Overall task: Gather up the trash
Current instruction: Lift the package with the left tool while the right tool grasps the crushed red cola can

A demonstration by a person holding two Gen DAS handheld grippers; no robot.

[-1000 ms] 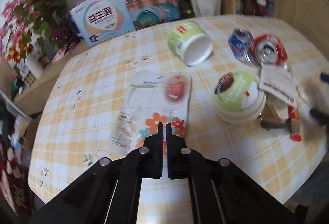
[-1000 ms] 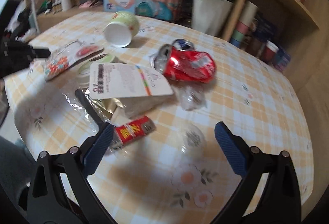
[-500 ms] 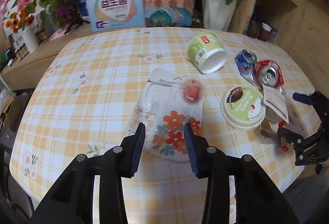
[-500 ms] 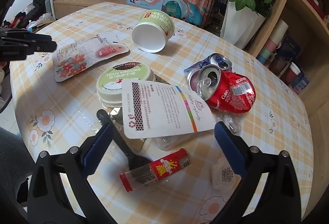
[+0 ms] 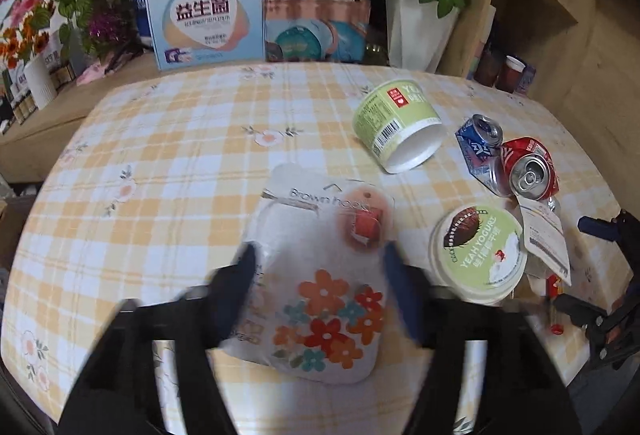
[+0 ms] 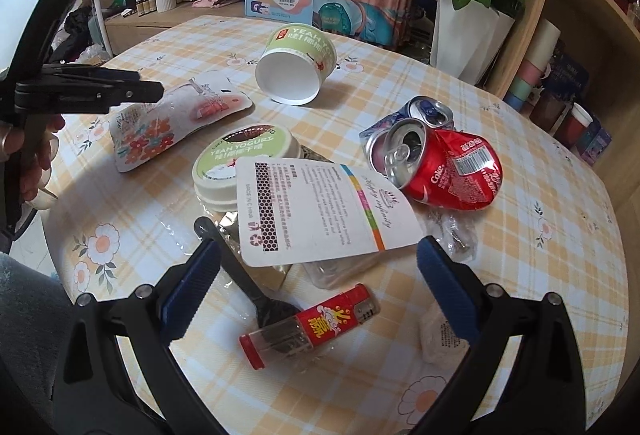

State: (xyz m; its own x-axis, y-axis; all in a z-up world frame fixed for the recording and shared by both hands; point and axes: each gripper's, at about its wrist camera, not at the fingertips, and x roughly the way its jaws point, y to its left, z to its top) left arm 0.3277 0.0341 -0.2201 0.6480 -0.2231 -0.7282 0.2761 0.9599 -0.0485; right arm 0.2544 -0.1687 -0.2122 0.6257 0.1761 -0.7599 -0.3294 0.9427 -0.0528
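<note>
My left gripper (image 5: pixel 319 257) hovers over a flowered plastic package (image 5: pixel 320 315) lying flat on the checked tablecloth. Its jaws are opening, blurred, with the package below them and untouched. In the right wrist view my right gripper (image 6: pixel 318 249) stands open above a white printed card (image 6: pixel 320 207) and a red lighter (image 6: pixel 312 327). A crushed red can (image 6: pixel 448 171), a blue can (image 6: pixel 424 111), a green yogurt tub (image 6: pixel 244 159) and a tipped green cup (image 6: pixel 296 67) lie beyond.
A black plastic spoon (image 6: pixel 248 283), clear wrappers (image 6: pixel 456 235) and a small white packet (image 6: pixel 440 331) lie near my right gripper. Boxes (image 5: pixel 206 15) and a vase of red roses (image 5: pixel 416 23) stand behind the round table (image 5: pixel 160 155). Wooden shelves (image 6: pixel 580 35) rise on the right.
My left gripper went from shut to wide apart and drew back from the flowered package. My right gripper stayed open and shifted over the card and lighter.
</note>
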